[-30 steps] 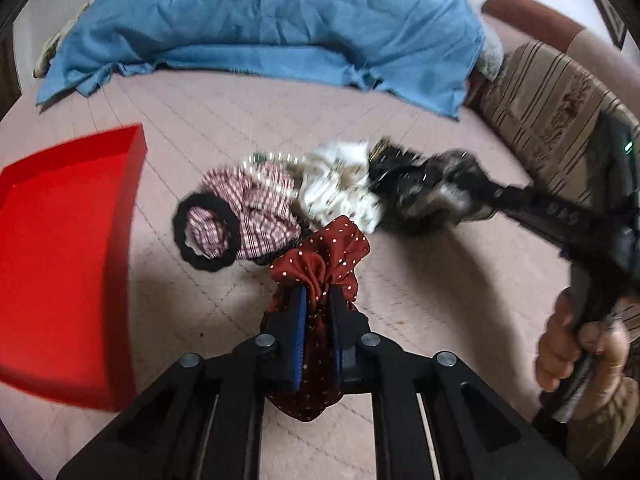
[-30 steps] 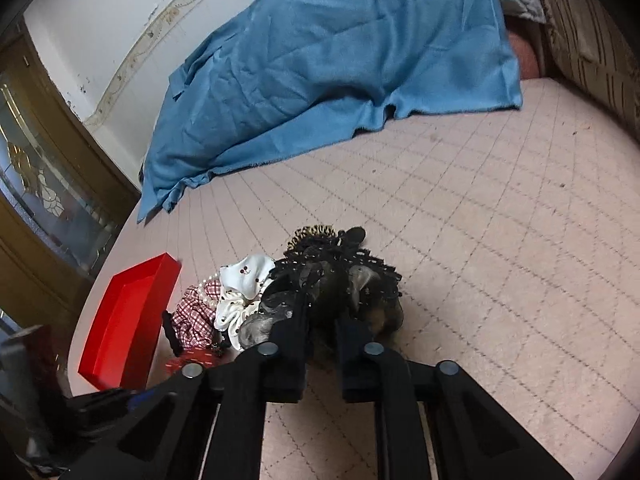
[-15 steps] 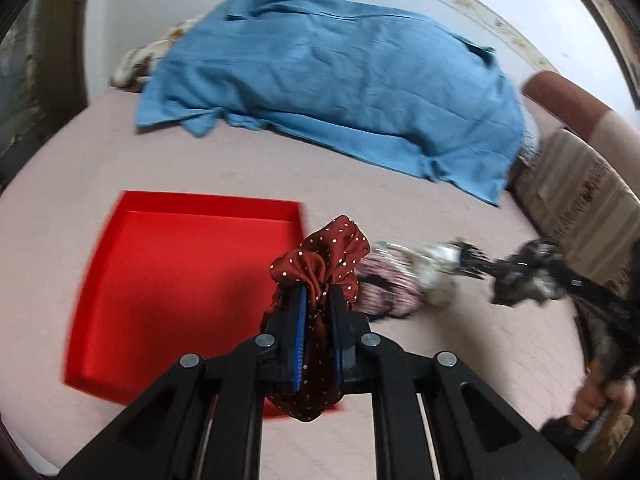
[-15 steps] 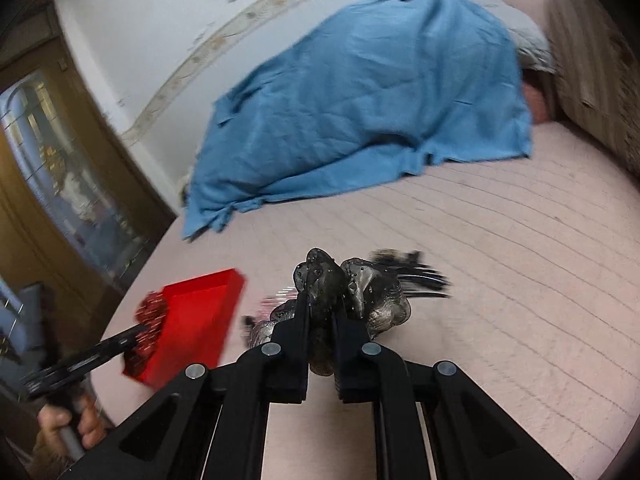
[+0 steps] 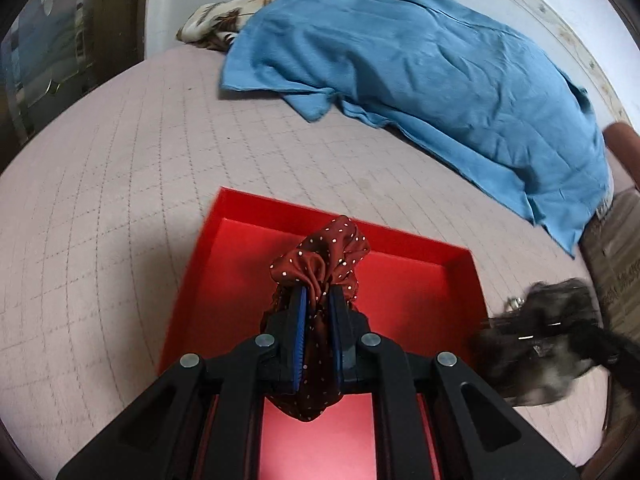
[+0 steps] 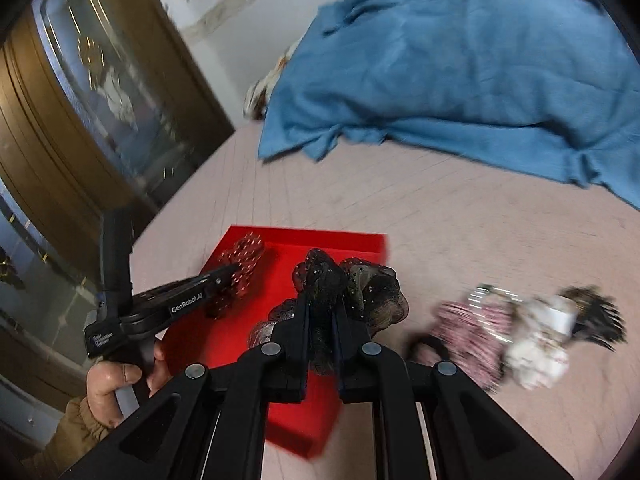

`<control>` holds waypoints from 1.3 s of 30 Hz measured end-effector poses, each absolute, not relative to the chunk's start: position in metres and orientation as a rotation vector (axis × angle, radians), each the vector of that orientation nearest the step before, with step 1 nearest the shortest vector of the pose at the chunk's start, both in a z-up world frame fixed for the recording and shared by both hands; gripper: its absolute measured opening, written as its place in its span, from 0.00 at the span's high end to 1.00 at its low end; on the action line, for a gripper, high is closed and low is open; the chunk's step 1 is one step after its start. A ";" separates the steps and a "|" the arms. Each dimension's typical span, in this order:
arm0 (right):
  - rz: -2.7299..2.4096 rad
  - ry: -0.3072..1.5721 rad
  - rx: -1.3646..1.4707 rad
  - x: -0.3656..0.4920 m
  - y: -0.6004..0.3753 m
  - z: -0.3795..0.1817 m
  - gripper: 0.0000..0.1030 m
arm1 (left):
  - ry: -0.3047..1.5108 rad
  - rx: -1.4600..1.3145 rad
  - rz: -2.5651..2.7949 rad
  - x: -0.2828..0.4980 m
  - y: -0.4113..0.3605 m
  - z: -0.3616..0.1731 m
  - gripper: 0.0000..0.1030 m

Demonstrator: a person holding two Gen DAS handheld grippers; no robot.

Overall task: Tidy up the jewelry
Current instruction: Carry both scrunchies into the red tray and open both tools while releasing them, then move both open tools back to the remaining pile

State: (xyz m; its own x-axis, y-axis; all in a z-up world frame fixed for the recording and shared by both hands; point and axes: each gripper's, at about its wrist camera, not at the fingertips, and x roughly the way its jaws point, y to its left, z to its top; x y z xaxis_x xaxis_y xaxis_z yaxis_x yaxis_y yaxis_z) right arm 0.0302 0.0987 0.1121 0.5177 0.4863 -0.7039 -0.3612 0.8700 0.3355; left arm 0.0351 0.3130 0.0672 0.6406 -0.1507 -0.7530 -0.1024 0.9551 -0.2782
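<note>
My left gripper [image 5: 318, 296] is shut on a dark red white-dotted scrunchie [image 5: 324, 256] and holds it over the red tray [image 5: 404, 284]. In the right wrist view the left gripper [image 6: 236, 270] and that scrunchie [image 6: 240, 256] hang above the tray's far left part. My right gripper [image 6: 322, 300] is shut on a black sheer scrunchie [image 6: 360, 284] above the tray's [image 6: 320, 244] right side; it shows blurred in the left wrist view [image 5: 536, 344]. A pile of hair accessories [image 6: 516, 332] lies on the bed right of the tray.
A pink quilted bed cover [image 5: 120, 184] carries everything. A blue blanket [image 5: 440, 72] is heaped at the far side. A brown glass-fronted cabinet [image 6: 80, 112] stands left of the bed. A striped cushion [image 5: 616, 248] is at the right edge.
Both grippers have moved left from the accessory pile to above the red tray, each still holding its scrunchie.
</note>
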 end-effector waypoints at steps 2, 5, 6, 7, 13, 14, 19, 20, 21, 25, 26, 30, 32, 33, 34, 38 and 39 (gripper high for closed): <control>0.510 0.936 0.150 0.052 0.120 0.098 0.90 | 0.886 -0.334 -0.035 0.040 0.320 0.062 0.89; 0.509 0.984 0.143 0.078 0.144 0.081 0.90 | 0.903 -0.385 -0.054 0.046 0.333 0.058 0.89; 0.509 0.992 0.138 0.082 0.150 0.078 0.90 | 0.902 -0.422 -0.076 0.046 0.338 0.058 0.88; 0.511 1.002 0.129 0.089 0.159 0.073 0.90 | 0.898 -0.445 -0.089 0.047 0.339 0.059 0.87; 0.490 1.000 0.118 0.107 0.173 0.073 0.77 | 0.890 -0.482 -0.118 0.042 0.345 0.060 0.66; 0.483 1.000 0.129 0.108 0.172 0.074 0.66 | 0.885 -0.484 -0.114 0.041 0.346 0.060 0.64; 0.473 0.981 0.155 0.099 0.159 0.086 0.57 | 0.851 -0.465 -0.097 0.031 0.347 0.067 0.60; 0.469 0.970 0.158 0.095 0.154 0.091 0.53 | 0.845 -0.459 -0.095 0.031 0.347 0.068 0.58; 0.467 0.961 0.160 0.091 0.150 0.095 0.50 | 0.836 -0.448 -0.091 0.028 0.345 0.069 0.58; 0.433 0.912 0.177 0.068 0.112 0.118 0.45 | 0.802 -0.374 -0.073 0.016 0.332 0.076 0.57; 0.420 0.896 0.180 0.060 0.099 0.124 0.44 | 0.798 -0.361 -0.074 0.014 0.329 0.077 0.57; 0.342 0.842 0.181 0.030 0.041 0.139 0.37 | 0.769 -0.289 -0.112 -0.007 0.307 0.087 0.56; 0.281 0.827 0.186 0.013 0.002 0.142 0.36 | 0.763 -0.252 -0.119 -0.017 0.296 0.092 0.56; 0.263 0.826 0.190 0.009 -0.011 0.143 0.35 | 0.768 -0.244 -0.119 -0.022 0.290 0.094 0.56; 0.230 0.825 0.200 0.001 -0.033 0.141 0.35 | 0.775 -0.247 -0.124 -0.027 0.285 0.096 0.56; 0.129 0.824 0.263 -0.022 -0.101 0.129 0.35 | 0.787 -0.285 -0.187 -0.048 0.263 0.108 0.56; 0.111 0.824 0.277 -0.025 -0.113 0.126 0.35 | 0.788 -0.281 -0.198 -0.052 0.255 0.111 0.56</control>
State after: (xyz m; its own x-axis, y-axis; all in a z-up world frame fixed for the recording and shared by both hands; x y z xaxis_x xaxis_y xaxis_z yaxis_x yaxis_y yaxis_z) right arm -0.0254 -0.1129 0.1258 0.6758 0.2043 -0.7082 0.0098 0.9582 0.2858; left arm -0.0521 0.2547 0.1108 0.6901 -0.2784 -0.6681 0.0703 0.9445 -0.3210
